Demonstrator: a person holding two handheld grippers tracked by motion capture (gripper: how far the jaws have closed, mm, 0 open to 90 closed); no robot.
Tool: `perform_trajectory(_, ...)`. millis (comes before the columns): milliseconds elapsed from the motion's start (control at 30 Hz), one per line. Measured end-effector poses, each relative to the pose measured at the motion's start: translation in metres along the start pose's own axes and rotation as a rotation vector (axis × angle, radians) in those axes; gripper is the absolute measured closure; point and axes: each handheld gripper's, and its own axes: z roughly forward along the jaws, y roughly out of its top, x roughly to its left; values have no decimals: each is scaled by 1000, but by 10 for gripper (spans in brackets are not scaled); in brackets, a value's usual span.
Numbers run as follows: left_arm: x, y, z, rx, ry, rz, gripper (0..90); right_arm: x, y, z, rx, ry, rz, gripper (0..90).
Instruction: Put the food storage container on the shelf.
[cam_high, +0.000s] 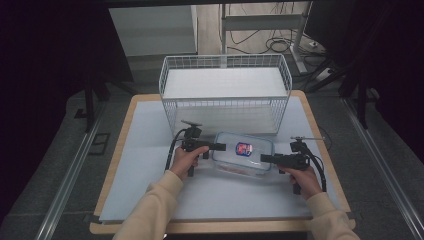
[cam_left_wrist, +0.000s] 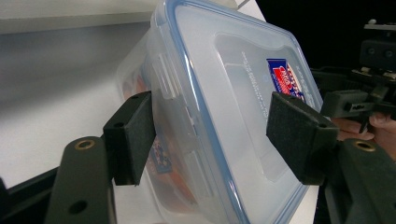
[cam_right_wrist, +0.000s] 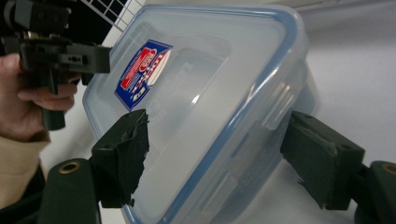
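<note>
The left hand-held gripper (cam_left_wrist: 210, 135) straddles the left end of the clear lidded container (cam_high: 243, 153), one pad on its side wall, the other over the lid; whether it clamps I cannot tell. The right hand-held gripper (cam_right_wrist: 215, 158) stands released astride the right end. The container lies flat on the tabletop (cam_high: 150, 150), long axis left-right, before the wire basket (cam_high: 225, 90).
</note>
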Motion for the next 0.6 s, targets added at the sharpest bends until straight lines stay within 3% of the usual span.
perform_trajectory(200, 0, 0, 0, -2, -1, 4, 340, -8, 0, -1, 30, 48, 100, 286)
perform_trajectory(400, 0, -1, 0, -8, 4, 0, 344, -11, 0, -6, 23, 69, 114, 354)
perform_trajectory(467, 0, -1, 0, -9, 1, 4, 344, -13, 0, -6, 26, 78, 130, 345)
perform_trajectory(500, 0, -1, -1, -10, 0, 5, 346, -13, 0, -5, 26, 79, 133, 307)
perform_trajectory(533, 0, -1, -1, -10, 0, 5, 347, -14, -1, 2, 44, 83, 136, 206)
perform_trajectory(600, 0, -1, -1, -11, 3, 2, 347, -14, -1, 4, 50, 85, 143, 193)
